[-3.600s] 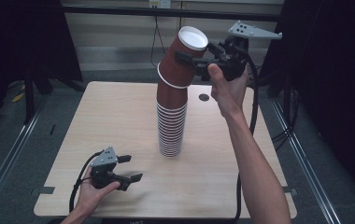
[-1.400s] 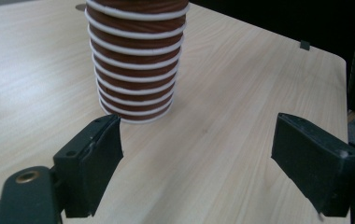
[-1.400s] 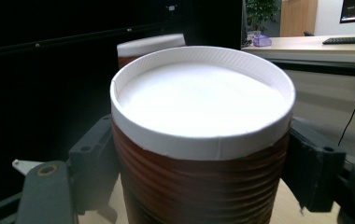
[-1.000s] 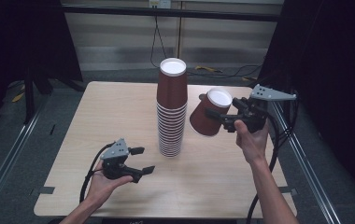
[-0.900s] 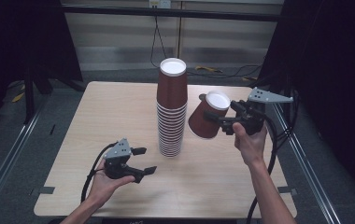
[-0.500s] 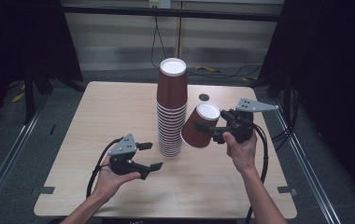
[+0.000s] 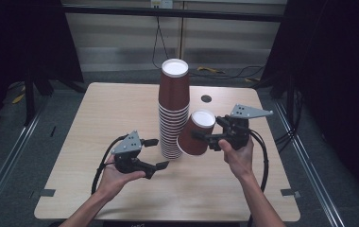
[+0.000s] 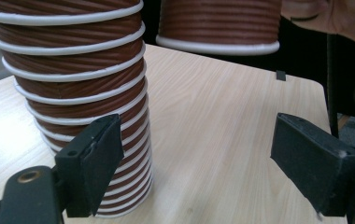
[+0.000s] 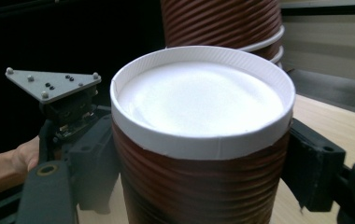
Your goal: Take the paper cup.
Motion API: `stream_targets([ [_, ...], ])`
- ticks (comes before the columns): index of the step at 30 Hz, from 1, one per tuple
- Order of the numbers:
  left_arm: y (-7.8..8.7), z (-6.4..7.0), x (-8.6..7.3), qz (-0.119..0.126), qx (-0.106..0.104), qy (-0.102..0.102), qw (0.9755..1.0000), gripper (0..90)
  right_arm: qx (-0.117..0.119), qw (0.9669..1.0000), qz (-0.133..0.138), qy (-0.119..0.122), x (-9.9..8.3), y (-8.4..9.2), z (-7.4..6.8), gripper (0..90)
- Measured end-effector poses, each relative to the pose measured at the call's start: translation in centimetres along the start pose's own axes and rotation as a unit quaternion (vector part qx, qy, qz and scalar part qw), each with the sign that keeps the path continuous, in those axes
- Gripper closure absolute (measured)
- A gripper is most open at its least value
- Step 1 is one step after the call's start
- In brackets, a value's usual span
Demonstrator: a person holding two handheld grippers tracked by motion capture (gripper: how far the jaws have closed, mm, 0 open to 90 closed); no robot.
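Observation:
A tall stack of upturned brown ribbed paper cups (image 7: 174, 113) stands mid-table. My right gripper (image 7: 205, 137) is shut on a single brown cup (image 7: 194, 137), which hangs tilted, white base up, just right of the stack and above the table. In the right gripper view both jaws press the cup's (image 9: 199, 154) sides. My left gripper (image 7: 158, 153) lies low by the stack's foot; its jaws have just been opening and nothing is between them. In the left gripper view the stack (image 8: 73, 93) rises beside one jaw, and the held cup's rim (image 8: 217, 44) hangs above.
The wooden table (image 7: 97, 123) has a small dark round hole (image 7: 206, 99) behind the stack. Cables trail from both grippers over the near edge. Dark curtains and a metal frame surround the table. The left gripper's grey plate (image 9: 54, 84) is close behind the held cup.
The right gripper took the top cup off the stack and has carried it down and left toward the stack's lower part. The left gripper has moved right and slightly up toward the stack's foot.

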State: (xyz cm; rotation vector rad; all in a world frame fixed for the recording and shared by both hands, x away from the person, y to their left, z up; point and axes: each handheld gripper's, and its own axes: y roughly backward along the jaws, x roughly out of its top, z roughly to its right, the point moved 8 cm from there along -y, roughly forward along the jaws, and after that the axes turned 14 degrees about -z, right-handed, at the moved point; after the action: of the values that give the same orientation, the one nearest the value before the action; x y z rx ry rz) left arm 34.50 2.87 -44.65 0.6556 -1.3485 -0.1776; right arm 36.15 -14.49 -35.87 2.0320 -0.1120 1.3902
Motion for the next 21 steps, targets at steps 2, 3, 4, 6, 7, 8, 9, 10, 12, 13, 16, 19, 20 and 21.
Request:
stream_targets([
  [2, -0.1, 0.1, 0.0, -0.002, -0.002, -0.002, 1.0, 16.7, 0.003, 1.0, -0.003, -0.001, -0.3, -0.4, -0.1, 23.0],
  [3, -0.2, 0.1, 0.0, -0.003, -0.002, -0.003, 1.0, 16.7, 0.007, 0.9999, -0.008, -0.002, -0.8, -0.8, -0.2, 23.0],
  [4, -0.2, 0.2, 0.0, -0.004, -0.003, -0.006, 1.0, 16.7, 0.007, 0.9999, -0.008, -0.002, -0.8, -0.8, -0.2, 23.0],
  [6, -0.3, 0.2, 0.2, -0.008, -0.005, -0.01, 0.9999, 16.2, 0.009, 0.9999, -0.011, -0.004, -1.1, -1.1, -0.2, 23.0],
  [7, -0.3, 0.3, 0.3, -0.006, -0.004, -0.01, 0.9999, 16.2, 0.01, 0.9999, -0.011, -0.006, -1.3, -1.2, -0.2, 23.0],
  [8, -0.4, 0.3, 0.4, -0.003, -0.005, -0.01, 0.9999, 16.1, 0.012, 0.9999, -0.01, -0.007, -1.4, -1.3, -0.2, 23.0],
  [9, -0.4, 0.4, 0.5, -0.002, -0.008, -0.01, 0.9999, 16.0, 0.017, 0.9998, -0.008, -0.011, -1.6, -1.5, -0.2, 23.0],
  [10, -0.5, 0.4, 0.5, -0.002, -0.009, -0.009, 0.9999, 16.0, 0.017, 0.9998, -0.008, -0.011, -1.6, -1.5, -0.2, 23.0],
  [12, -0.6, 0.6, 0.5, 0.003, -0.012, -0.008, 0.9999, 16.0, 0.02, 0.9996, -0.014, -0.011, -1.9, -1.8, -0.3, 23.0],
  [13, -0.7, 0.7, 0.5, 0.004, -0.014, -0.008, 0.9999, 15.8, 0.022, 0.9996, -0.017, -0.011, -2.1, -2.0, -0.4, 23.0],
  [16, -1.0, 0.9, 0.5, -0.002, -0.02, -0.008, 0.9998, 15.6, 0.028, 0.9993, -0.022, -0.009, -2.3, -2.5, -0.8, 23.0],
  [19, -1.3, 1.1, 0.8, -0.001, -0.024, -0.013, 0.9996, 15.7, 0.035, 0.9991, -0.025, -0.005, -2.3, -3.0, -1.3, 23.0],
  [20, -1.3, 1.1, 0.9, -0.001, -0.026, -0.012, 0.9996, 15.6, 0.037, 0.999, -0.023, -0.005, -2.3, -3.1, -1.4, 23.0],
  [21, -1.3, 1.1, 1.0, -0.001, -0.026, -0.011, 0.9996, 15.6, 0.039, 0.9989, -0.024, -0.005, -2.3, -3.2, -1.4, 23.0],
])
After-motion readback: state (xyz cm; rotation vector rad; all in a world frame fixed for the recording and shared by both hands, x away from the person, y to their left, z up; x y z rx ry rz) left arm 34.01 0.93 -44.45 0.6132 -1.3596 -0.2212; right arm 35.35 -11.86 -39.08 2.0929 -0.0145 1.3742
